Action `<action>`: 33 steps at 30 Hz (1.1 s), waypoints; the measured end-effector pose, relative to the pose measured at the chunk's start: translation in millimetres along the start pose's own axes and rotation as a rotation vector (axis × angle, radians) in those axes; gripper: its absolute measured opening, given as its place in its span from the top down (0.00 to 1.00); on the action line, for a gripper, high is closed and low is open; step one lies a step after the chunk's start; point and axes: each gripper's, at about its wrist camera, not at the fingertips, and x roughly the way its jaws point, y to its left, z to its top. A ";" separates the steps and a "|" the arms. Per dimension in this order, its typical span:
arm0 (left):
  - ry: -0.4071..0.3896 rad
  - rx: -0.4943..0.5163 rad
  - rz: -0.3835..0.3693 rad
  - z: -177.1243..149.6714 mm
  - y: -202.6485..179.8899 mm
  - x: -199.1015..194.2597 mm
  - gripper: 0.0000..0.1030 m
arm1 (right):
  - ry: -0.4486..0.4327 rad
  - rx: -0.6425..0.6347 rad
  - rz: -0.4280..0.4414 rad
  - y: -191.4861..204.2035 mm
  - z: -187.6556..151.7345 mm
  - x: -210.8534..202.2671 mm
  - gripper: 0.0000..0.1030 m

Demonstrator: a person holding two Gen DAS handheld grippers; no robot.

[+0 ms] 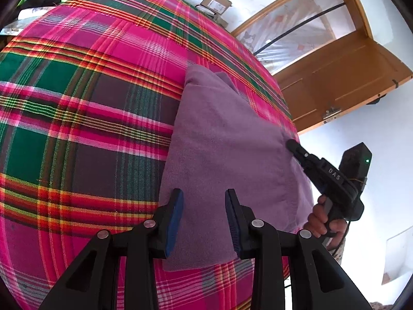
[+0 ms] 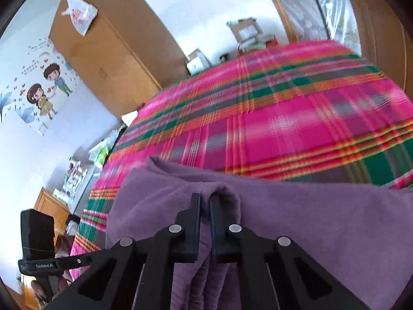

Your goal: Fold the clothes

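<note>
Cloth [image 1: 227, 139], purple and already part-folded, lies on the plaid bed [image 1: 77, 118], its near end under and between the left gripper's [image 1: 204, 201] half-open, empty jaws. Right gripper [image 2: 205, 199] jaws are pinched shut on a bunched ridge at its edge, apparently several layers; blur obscures how many. A thin bite could let layers slip and spoil the fold.

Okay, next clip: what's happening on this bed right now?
A person with a handheld gripper in each hand is folding a purple garment on a bed covered by a pink and green plaid blanket. The right gripper is shut on a bunched fold at the garment's edge. The left gripper hangs open over the near end, gripping nothing. The garment already lies as a rough rectangle.
</note>
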 end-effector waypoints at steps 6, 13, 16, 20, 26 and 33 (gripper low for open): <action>-0.001 0.001 -0.009 0.7 2.4 -1.4 0.66 | 0.009 0.027 -0.077 -12.3 -1.0 5.3 0.93; -0.002 -0.003 -0.020 -0.4 3.3 -1.9 0.66 | 0.020 0.082 -0.014 -21.5 -8.2 -6.0 0.78; -0.003 -0.004 -0.022 0.6 3.1 -0.4 0.66 | 0.023 0.051 0.023 -13.8 -20.6 -21.4 0.71; -0.007 -0.006 -0.021 -0.7 2.7 -2.2 0.66 | 0.048 -0.059 0.077 11.3 -44.9 -32.9 0.69; -0.005 0.001 -0.015 -5.5 -0.4 -3.4 0.66 | 0.068 -0.143 -0.019 25.1 -74.4 -34.3 0.74; -0.003 -0.002 -0.018 -9.5 3.1 -7.6 0.66 | 0.045 -0.094 -0.002 18.2 -77.5 -49.4 1.00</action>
